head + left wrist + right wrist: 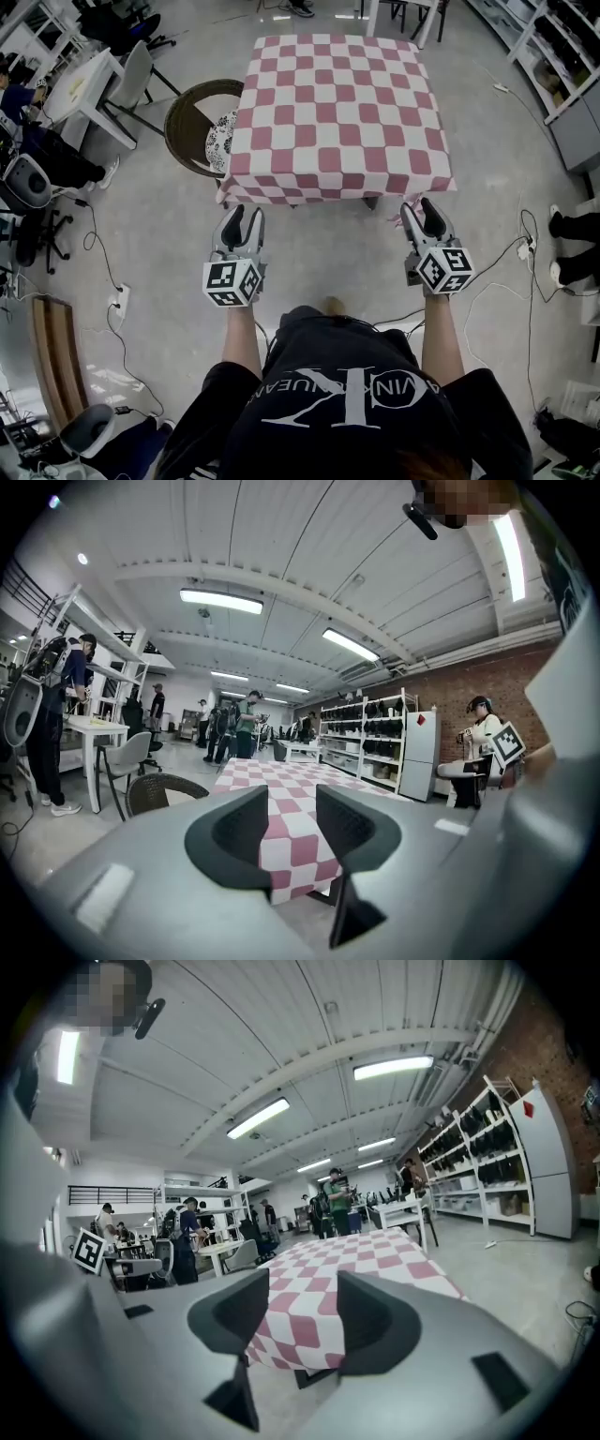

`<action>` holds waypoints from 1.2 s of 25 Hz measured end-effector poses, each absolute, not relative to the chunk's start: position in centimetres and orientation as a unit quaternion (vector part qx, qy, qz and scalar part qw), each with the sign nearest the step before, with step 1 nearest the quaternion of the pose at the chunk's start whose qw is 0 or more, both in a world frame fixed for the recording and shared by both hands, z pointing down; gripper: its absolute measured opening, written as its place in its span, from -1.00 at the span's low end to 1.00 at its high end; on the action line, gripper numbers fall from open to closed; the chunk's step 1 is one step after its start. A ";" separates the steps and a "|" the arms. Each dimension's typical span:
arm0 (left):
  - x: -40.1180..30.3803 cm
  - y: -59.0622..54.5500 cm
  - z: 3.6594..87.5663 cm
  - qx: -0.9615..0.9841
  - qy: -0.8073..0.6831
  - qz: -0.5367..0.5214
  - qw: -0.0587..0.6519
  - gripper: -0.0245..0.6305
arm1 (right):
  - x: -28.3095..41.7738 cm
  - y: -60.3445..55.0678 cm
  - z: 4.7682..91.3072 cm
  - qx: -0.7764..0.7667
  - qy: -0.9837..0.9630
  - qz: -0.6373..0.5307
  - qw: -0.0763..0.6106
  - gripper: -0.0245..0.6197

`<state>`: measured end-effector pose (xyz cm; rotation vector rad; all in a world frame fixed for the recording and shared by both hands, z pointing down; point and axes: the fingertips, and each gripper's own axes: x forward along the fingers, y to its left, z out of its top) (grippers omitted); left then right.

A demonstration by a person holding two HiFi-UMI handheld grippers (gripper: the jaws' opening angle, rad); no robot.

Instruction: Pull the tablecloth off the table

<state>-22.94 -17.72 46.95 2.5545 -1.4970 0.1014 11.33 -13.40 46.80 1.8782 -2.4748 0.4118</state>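
A pink-and-white checked tablecloth (337,112) covers a square table ahead of me, its edges hanging over the sides. My left gripper (241,219) is just short of the cloth's near left corner, open with nothing between its jaws. My right gripper (420,212) is at the near right corner, also open and empty, its fingertips close to the hanging hem. In the left gripper view the tablecloth (281,794) shows beyond the gap of the left gripper (292,832). The right gripper view frames the tablecloth (361,1260) past the right gripper (302,1321).
A round wicker chair (187,127) with a patterned cushion stands against the table's left side. A white desk (80,84) and grey chair are at the far left. Cables (103,267) and a power strip lie on the floor; shelving (562,56) lines the right wall.
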 end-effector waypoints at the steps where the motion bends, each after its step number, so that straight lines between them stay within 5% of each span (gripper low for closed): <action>1: -22.7 -18.2 46.9 0.859 -0.503 0.036 0.090 -0.48 | 11.5 -13.8 46.8 0.599 -0.790 0.133 0.005 -0.32; 13: -20.7 -29.6 46.8 0.857 -0.501 0.062 0.101 -0.47 | 13.6 -24.7 47.1 0.591 -0.791 0.154 0.025 -0.30; 30: -17.9 -42.5 50.8 0.875 -0.456 0.087 0.137 -0.17 | 13.3 -35.3 51.6 0.597 -0.776 0.195 0.068 -0.23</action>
